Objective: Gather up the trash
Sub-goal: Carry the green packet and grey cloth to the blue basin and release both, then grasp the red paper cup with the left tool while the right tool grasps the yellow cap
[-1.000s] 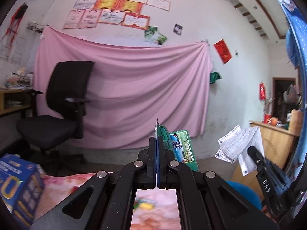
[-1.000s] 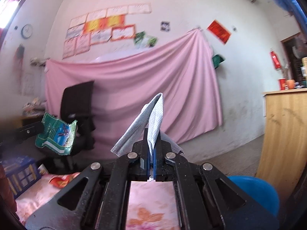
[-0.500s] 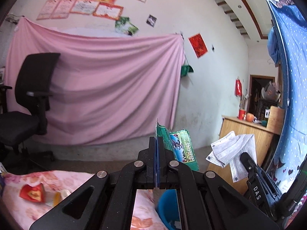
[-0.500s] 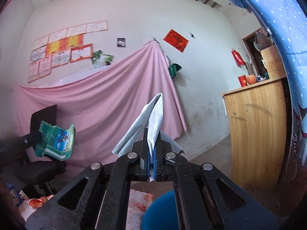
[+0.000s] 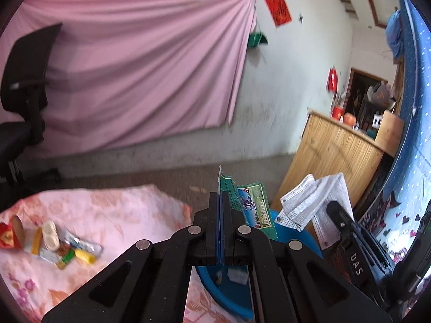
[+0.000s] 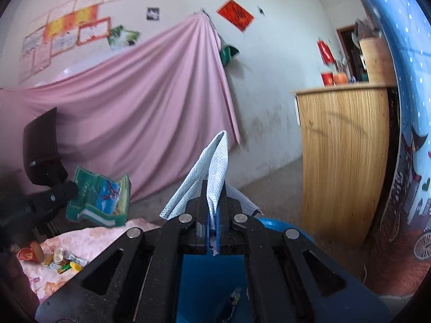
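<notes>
Blurred pink cloth behind; left tongs pinch green wrapper, right tongs pinch dotted mask; bin half hidden.

A wrapper is held above the near rim of a basin on the floor, with a face mask held just to its right. The basin is set beside the right edge of a cloth-covered table. Small litter is scattered at the table's left. Behind the basin, a wooden counter is placed against the wall; an office chair is seen far left.
</notes>
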`<state>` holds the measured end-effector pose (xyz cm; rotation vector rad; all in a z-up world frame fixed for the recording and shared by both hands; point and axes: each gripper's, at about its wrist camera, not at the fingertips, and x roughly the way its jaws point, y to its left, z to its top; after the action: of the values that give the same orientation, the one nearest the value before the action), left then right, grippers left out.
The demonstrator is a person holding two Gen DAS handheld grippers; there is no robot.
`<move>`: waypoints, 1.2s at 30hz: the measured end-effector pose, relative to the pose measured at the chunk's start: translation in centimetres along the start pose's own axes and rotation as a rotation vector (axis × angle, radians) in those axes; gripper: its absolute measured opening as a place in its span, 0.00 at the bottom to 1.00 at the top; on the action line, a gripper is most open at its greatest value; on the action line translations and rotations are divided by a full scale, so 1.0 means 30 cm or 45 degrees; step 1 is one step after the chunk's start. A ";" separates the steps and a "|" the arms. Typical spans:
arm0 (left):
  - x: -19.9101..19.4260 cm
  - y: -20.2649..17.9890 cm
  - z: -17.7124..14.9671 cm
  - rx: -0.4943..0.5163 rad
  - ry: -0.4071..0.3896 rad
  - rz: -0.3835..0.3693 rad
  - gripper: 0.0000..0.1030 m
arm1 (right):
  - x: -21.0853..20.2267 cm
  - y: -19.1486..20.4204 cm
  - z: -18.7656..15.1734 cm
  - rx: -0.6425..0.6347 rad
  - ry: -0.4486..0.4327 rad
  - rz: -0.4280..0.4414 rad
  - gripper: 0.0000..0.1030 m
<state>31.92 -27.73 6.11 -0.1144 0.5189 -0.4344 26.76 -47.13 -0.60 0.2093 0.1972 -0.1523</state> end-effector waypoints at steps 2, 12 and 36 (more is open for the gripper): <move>0.025 -0.007 -0.003 0.011 0.052 0.010 0.00 | 0.022 -0.014 -0.007 0.024 0.046 -0.006 0.34; 0.102 -0.031 -0.080 0.055 0.182 -0.024 0.00 | 0.078 -0.058 -0.040 0.082 0.168 -0.005 0.36; -0.131 0.179 -0.041 -0.046 -0.092 0.081 0.49 | 0.041 0.011 -0.005 0.042 0.057 0.044 0.96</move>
<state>30.23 -21.19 5.68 -0.1473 0.4580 -0.3575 27.98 -46.96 -0.92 0.2493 0.2357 -0.1166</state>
